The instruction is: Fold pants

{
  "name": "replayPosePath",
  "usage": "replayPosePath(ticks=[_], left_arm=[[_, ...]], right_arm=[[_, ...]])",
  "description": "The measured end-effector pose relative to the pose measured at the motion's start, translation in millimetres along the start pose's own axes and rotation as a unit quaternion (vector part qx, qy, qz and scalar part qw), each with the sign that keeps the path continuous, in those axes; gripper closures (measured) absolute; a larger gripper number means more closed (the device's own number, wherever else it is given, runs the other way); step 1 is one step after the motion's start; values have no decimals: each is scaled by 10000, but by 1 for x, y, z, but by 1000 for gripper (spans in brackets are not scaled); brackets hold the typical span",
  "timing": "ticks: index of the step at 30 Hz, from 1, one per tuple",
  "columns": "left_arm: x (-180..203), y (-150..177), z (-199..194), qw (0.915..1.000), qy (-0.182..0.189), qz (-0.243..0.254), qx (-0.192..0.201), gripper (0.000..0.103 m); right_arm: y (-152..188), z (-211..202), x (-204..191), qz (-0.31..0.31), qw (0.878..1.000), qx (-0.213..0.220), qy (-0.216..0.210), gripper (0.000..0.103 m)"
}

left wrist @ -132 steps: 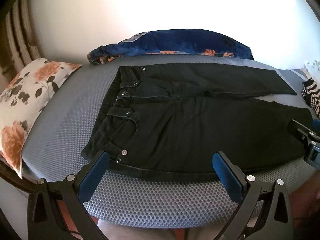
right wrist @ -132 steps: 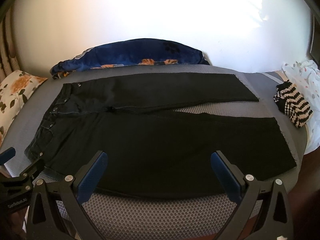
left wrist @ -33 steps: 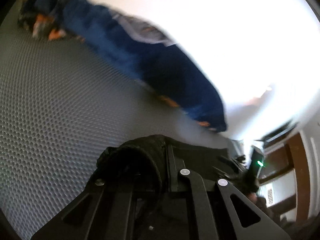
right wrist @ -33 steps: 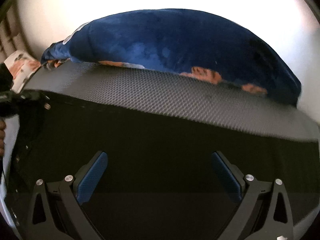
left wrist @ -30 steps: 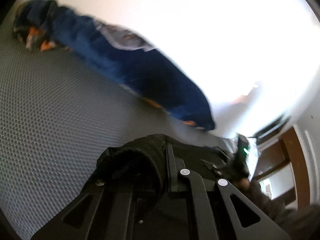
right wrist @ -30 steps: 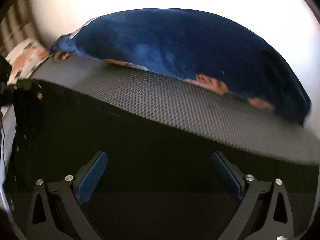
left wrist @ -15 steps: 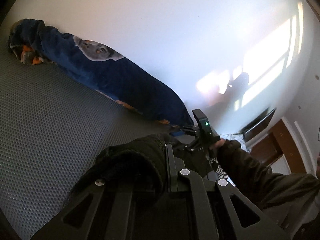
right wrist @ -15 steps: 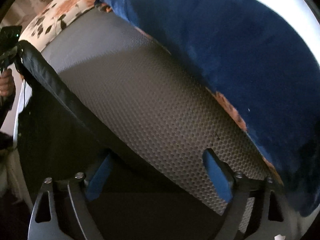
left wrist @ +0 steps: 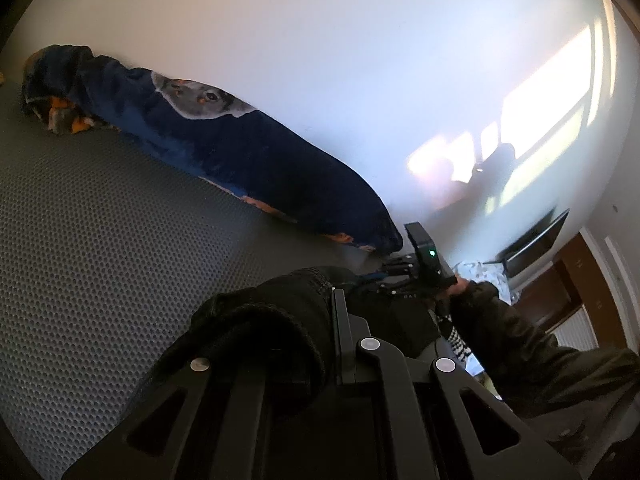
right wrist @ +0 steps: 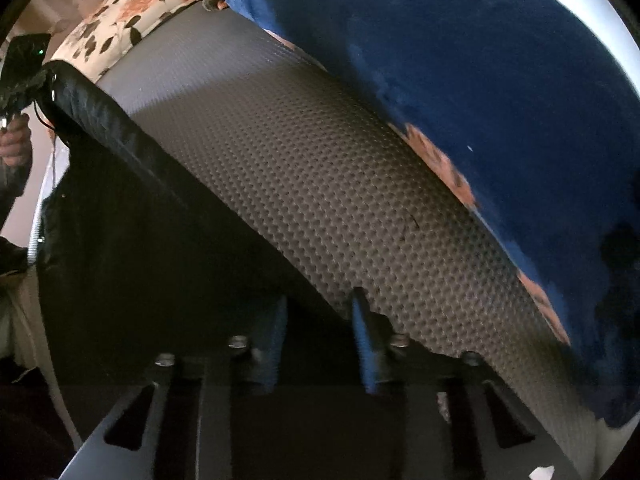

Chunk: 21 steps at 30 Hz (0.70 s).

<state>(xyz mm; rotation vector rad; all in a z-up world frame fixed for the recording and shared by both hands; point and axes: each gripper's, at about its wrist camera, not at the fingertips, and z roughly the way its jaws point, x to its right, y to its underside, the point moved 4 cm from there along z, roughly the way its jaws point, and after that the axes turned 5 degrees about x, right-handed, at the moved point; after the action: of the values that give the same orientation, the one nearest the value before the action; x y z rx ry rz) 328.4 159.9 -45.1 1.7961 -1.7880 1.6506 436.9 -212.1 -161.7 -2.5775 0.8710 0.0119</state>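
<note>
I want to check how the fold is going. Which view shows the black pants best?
The right wrist view: the pants stretch from the left tongs at the raised edge down to the closing right tongs. The left wrist view shows only a bunched wad clamped in the left tongs.

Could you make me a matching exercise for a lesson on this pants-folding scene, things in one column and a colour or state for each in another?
Things:
1. pants
2. blanket
3. pillow
4. bed cover

Descriptions:
A. cream with orange flowers
B. grey with a honeycomb texture
C. black, one edge lifted off the bed
D. dark blue, bunched along the white wall

Pairs: 1-C, 2-D, 3-A, 4-B
</note>
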Motion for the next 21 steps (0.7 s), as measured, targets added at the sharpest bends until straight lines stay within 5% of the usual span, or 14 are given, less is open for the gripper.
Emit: replayPosePath(ticks=[4, 12, 21], left_arm=[[-3, -1, -1, 9998, -208, 56, -2, 96], [6, 11, -17, 9986, -401, 329, -117, 96], [36, 57, -58, 9950, -369, 771, -511, 95]], right_arm=[[5, -21, -9, 127, 9982, 298, 495, 96], [45, -100, -69, 468, 9801, 1000, 1647, 96], [113, -132, -160, 967, 9692, 1134, 1961, 96]])
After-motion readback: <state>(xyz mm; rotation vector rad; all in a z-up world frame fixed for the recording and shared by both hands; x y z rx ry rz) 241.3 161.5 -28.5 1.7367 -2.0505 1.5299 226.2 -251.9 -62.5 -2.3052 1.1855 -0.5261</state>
